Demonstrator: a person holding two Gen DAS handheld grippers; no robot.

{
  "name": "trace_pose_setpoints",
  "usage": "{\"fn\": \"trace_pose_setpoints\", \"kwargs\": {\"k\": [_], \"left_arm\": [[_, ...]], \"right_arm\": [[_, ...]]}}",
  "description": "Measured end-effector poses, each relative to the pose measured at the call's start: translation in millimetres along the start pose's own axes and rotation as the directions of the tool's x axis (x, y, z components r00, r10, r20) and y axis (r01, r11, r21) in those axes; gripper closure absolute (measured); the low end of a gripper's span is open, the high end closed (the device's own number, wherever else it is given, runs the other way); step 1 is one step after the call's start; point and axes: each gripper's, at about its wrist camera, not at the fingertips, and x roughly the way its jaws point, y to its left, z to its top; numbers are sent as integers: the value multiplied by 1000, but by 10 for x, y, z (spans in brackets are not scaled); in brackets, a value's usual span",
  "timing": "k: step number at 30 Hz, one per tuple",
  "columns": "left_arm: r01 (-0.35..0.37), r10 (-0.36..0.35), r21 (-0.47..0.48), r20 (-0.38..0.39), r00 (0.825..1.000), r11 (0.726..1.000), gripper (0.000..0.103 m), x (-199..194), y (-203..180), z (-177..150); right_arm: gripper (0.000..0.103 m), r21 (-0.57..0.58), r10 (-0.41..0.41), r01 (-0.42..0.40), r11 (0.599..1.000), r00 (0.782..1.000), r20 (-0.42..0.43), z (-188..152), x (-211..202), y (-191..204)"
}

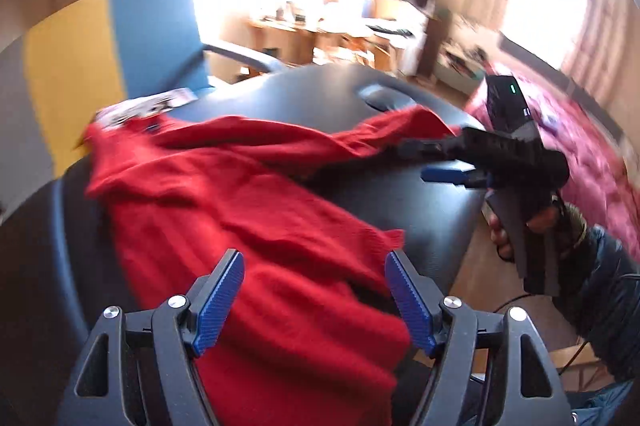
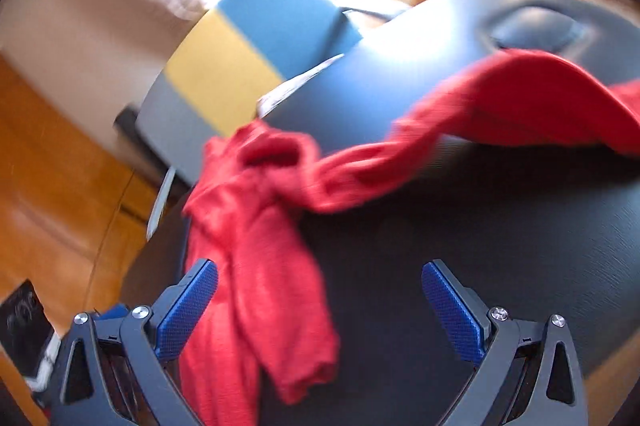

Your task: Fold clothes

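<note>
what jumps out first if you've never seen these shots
The red sweater grabs the eye, sprawled rumpled across the dark padded table, one end hanging over the edge. Both grippers are open: the left gripper hovers over the sweater's near end, while the right gripper reaches toward a far corner of the sweater. Behind stands a blue and yellow chair.

Red garment (image 1: 224,194): knitted cloth, matt, slightly fuzzy. Table top (image 2: 500,226): dark leather-like padding, fine grain, soft sheen. Gripper pads (image 1: 218,302): blue, ribbed. Floor (image 2: 52,162): glossy wood
</note>
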Motion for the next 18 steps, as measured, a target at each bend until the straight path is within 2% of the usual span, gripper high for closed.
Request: {"fn": "trace_pose_setpoints", "kwargs": {"k": [2,5,9,12,13,14,16,18], "left_arm": [[-2,4,29,-70,998,1000,29,287,-86,77],[-8,10,15,-137,991,1000,29,543,-92,101],[-54,60,38,-204,977,998,29,864,-114,105],[-91,113,95,-261,959,991,30,1083,-120,26],[-97,123,110,-259,958,989,32,1104,-120,-13],[-83,102,92,-236,966,992,37,1063,-94,-33],[-52,51,1,-223,973,999,86,959,50,-33],[12,-38,-132,-202,979,991,90,822,265,-22]], "right_arm": [[0,28,-8,8,1000,1000,13,13,-4,-110],[0,40,-12,12,999,1000,11,11,155,-99],[0,52,-12,13,999,1000,-8,-4,339,-108],[0,53,-31,33,998,999,-31,-30,379,-138],[0,45,-36,37,998,999,-28,-38,385,-130],[0,38,-41,42,998,999,-24,-46,391,-122],[0,23,-50,50,998,999,-16,-62,403,-106],[0,9,-59,59,998,998,-9,-77,415,-90]]}}
